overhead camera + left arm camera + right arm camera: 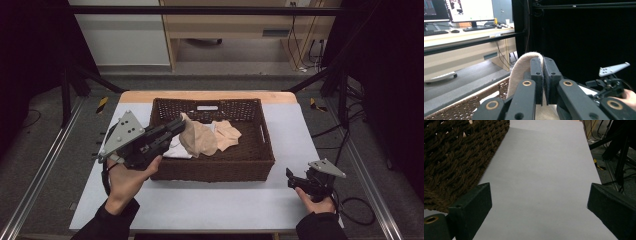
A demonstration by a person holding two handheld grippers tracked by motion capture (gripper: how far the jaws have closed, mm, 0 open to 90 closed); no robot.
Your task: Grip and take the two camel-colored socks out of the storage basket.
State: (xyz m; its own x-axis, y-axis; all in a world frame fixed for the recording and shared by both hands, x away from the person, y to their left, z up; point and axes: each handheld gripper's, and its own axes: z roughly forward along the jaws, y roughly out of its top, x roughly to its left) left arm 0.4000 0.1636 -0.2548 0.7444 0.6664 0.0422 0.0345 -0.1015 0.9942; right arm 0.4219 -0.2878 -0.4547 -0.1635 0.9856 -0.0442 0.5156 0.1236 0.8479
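A brown wicker basket [260, 155] stands on the white table top, with beige and white cloths inside. My left gripper [179, 126] is shut on a beige cloth [200, 140] and holds it above the basket's left part; in the left gripper view the beige cloth [520, 71] drapes over the closed jaws of that gripper [543, 62]. My right gripper [291, 176] rests low near the table's front right, open, with nothing between its jaws. In the right gripper view, the right gripper [539, 197] faces bare table beside the basket's wall [456, 157].
A second beige cloth [227, 134] and a white cloth [176, 149] lie in the basket. The white table top [210, 205] runs in front of the basket. Metal frame rails [40, 165] flank the table. Beyond it is a wooden desk [240, 25].
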